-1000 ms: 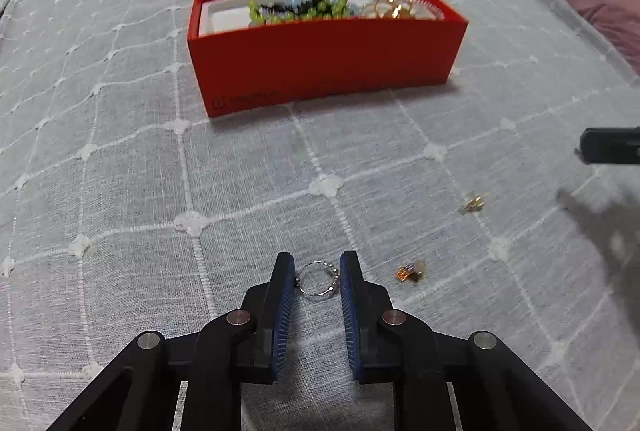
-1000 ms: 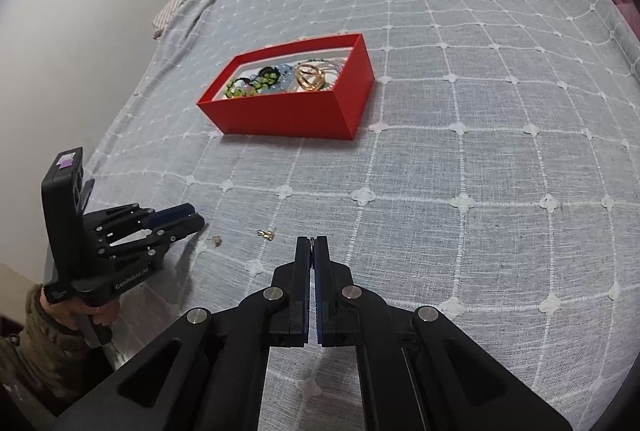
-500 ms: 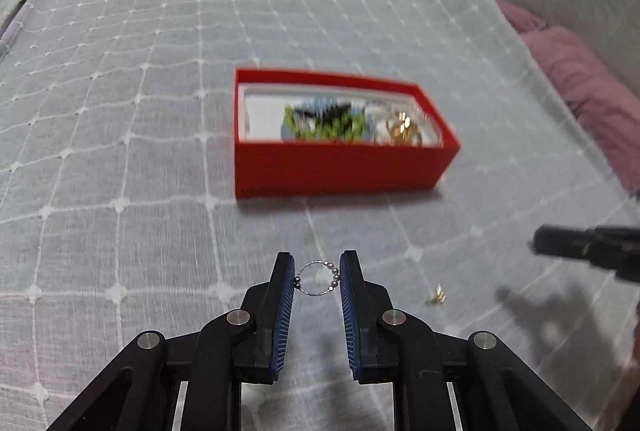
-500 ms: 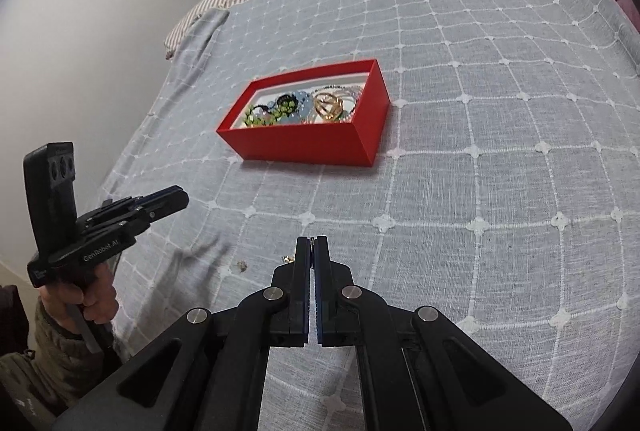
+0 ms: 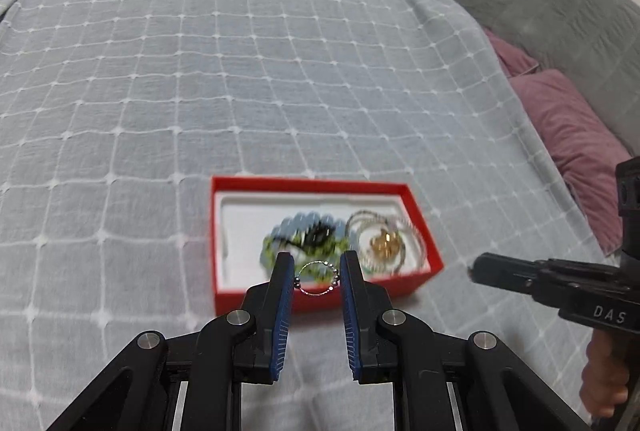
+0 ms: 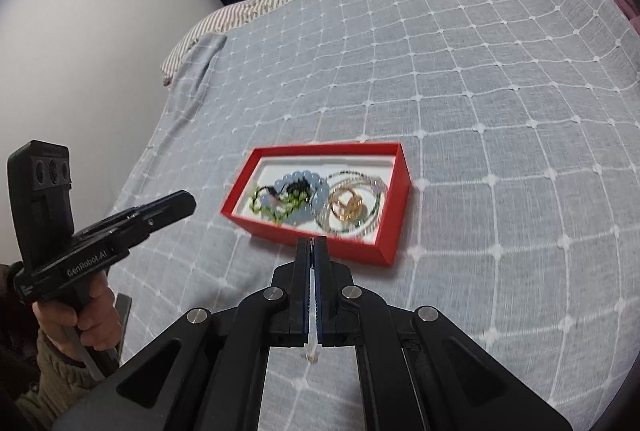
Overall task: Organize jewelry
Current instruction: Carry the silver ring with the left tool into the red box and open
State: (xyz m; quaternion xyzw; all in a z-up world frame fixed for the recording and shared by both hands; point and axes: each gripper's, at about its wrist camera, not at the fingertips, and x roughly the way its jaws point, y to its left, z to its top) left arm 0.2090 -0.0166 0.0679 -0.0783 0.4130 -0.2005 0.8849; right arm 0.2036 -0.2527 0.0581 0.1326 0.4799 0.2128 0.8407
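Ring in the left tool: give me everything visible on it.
The ring is a thin silvery wire hoop with small dark beads strung along its sides. It stands upright, facing the camera, pinched at its two sides between the blue pads of the left tool. It is held in the air in front of the red box, touching only the pads.

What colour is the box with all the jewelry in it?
Red outside, white inside. The box shows best in the right wrist view.
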